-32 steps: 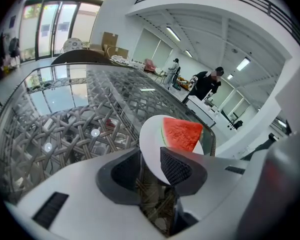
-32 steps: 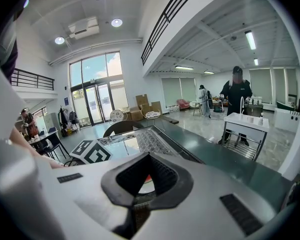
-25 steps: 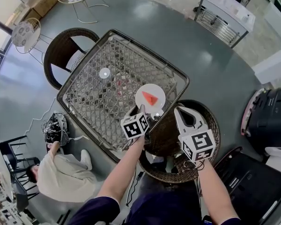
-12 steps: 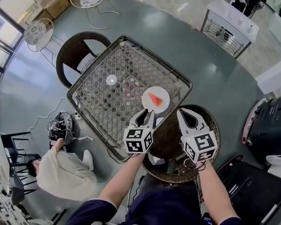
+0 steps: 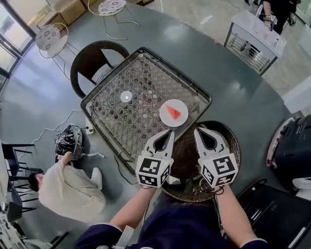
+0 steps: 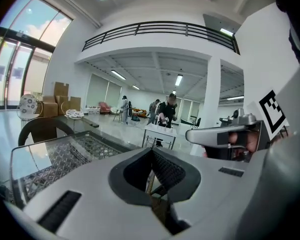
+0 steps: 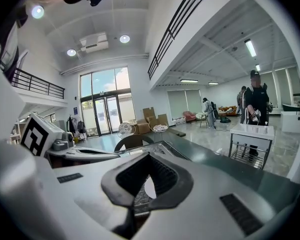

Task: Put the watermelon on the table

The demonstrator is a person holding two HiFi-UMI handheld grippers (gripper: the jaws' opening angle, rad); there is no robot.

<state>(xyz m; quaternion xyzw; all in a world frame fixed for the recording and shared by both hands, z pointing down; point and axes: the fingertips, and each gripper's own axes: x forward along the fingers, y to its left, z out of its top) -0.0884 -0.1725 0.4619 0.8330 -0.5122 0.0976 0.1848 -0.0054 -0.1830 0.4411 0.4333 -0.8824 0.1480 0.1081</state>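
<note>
Tabletop (image 5: 140, 77) watermelon (image 5: 172, 112), head view only

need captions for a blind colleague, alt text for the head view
A watermelon slice lies on a white plate on the glass lattice table. The left gripper and right gripper, both shut and empty, hover near it over a wicker chair.

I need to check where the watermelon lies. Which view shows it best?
The head view: the watermelon lies in plain sight on a white plate. The right gripper view shows only a white sliver, perhaps the plate; the left gripper view shows none of it.
</note>
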